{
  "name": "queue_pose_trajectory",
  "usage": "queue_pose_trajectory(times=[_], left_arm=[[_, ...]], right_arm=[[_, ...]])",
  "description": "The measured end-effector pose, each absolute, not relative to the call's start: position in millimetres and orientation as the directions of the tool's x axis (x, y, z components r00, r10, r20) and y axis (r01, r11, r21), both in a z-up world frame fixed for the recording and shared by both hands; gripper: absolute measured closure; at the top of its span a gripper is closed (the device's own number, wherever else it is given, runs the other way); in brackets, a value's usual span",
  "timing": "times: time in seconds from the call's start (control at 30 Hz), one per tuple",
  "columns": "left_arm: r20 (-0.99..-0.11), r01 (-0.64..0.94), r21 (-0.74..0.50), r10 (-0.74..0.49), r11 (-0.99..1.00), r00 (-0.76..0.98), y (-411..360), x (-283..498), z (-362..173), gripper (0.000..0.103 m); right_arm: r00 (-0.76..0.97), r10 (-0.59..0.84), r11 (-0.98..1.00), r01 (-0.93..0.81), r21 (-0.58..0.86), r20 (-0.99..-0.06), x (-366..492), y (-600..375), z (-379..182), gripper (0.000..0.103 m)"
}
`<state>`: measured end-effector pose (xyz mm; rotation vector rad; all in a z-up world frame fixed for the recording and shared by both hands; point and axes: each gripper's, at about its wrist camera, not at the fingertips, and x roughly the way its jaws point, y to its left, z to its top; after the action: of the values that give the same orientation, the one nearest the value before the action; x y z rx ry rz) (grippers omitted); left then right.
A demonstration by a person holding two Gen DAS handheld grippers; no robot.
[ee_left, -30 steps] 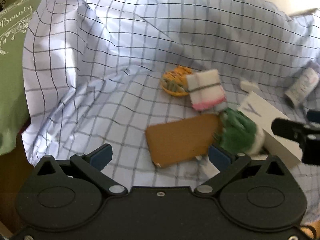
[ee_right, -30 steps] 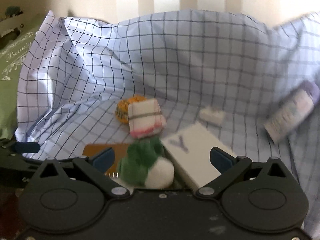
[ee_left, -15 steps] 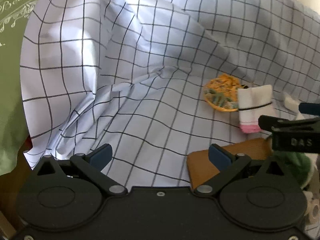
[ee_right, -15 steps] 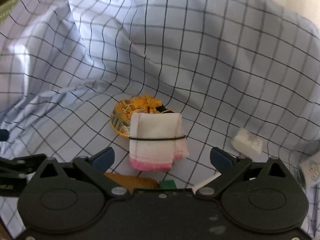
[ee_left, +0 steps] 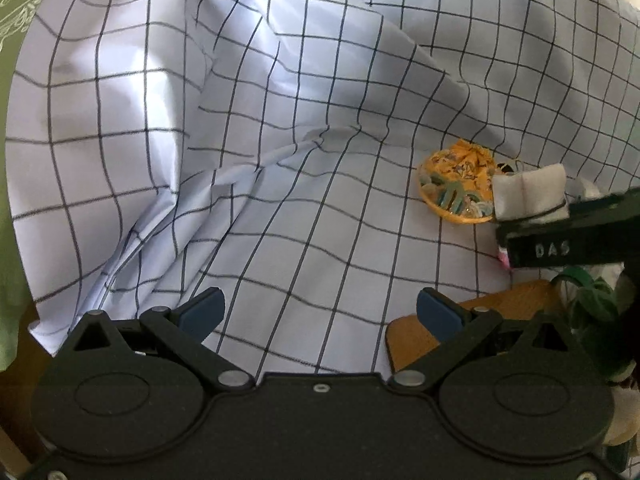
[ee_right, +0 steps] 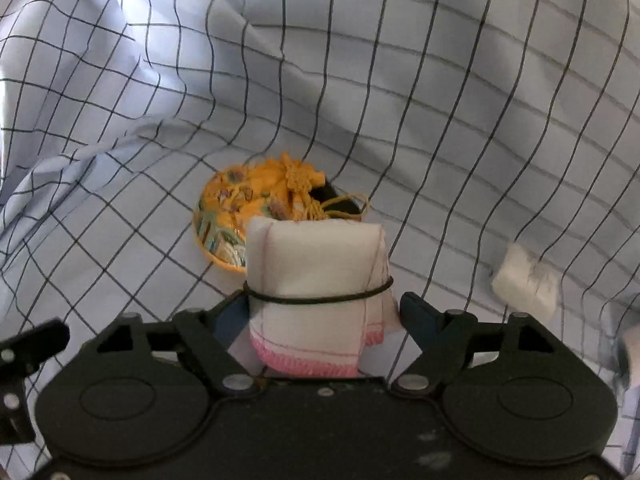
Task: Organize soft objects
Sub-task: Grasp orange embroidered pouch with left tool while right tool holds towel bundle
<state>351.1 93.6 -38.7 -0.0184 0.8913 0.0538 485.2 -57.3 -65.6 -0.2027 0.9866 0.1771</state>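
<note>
White folded cloth [ee_right: 316, 280], pink hem, bound by black band, lies just in front of orange pouch [ee_right: 256, 208], touching it. Green-white plush [ee_left: 592, 308] nearer, right of pouch.

The left hand-held gripper [ee_left: 318, 312] hovers with jaws spread wide, and the right hand-held gripper [ee_right: 320, 316] is also open.

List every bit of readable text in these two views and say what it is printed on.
"DAS": on the black body of the right tool, seen in the left wrist view.
Cursive white lettering on the green fabric at the top left: cut off and not readable.
Right wrist view: no text visible.
</note>
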Motion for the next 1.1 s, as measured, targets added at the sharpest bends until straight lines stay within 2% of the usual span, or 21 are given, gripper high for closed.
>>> queue_pose_trajectory(times=[0.3, 0.5, 0.67, 0.8, 0.97, 1.1], left_arm=[[-0.757, -0.007, 0.02, 0.019, 1.0, 0.654, 76.1, 367.1, -33.1, 0.004], [-0.747, 0.071, -0.005, -0.051, 0.997, 0.663, 49.8, 391.2, -28.4, 0.004], [-0.753, 0.095, -0.021, -0.078, 0.995, 0.653, 30.5, 416.9, -35.6, 0.004], [-0.755, 0.083, 0.007, -0.049, 0.997, 0.653, 17.9, 436.8, -46.1, 0.004], [-0.766, 0.075, -0.034, -0.075, 0.997, 0.638, 11.5, 453.6, -53.7, 0.004], [-0.773, 0.049, -0.015, -0.043, 0.999, 0.634, 7.1, 459.6, -60.8, 0.004]], right_arm=[[0.582, 0.144, 0.98, -0.194, 0.036, -0.8, 471.7, -92.3, -33.7, 0.023], [0.642, 0.128, 0.991, -0.112, 0.073, -0.756, 465.0, -128.6, -9.8, 0.023], [0.662, 0.103, 0.995, -0.071, 0.075, -0.742, 460.7, -153.9, -9.7, 0.023], [0.657, 0.104, 0.994, -0.043, 0.101, -0.747, 457.6, -169.3, -17.2, 0.023], [0.65, 0.097, 0.994, -0.026, 0.105, -0.754, 457.0, -174.7, -24.9, 0.023], [0.66, 0.099, 0.994, -0.023, 0.111, -0.744, 454.9, -176.7, -24.8, 0.023]])
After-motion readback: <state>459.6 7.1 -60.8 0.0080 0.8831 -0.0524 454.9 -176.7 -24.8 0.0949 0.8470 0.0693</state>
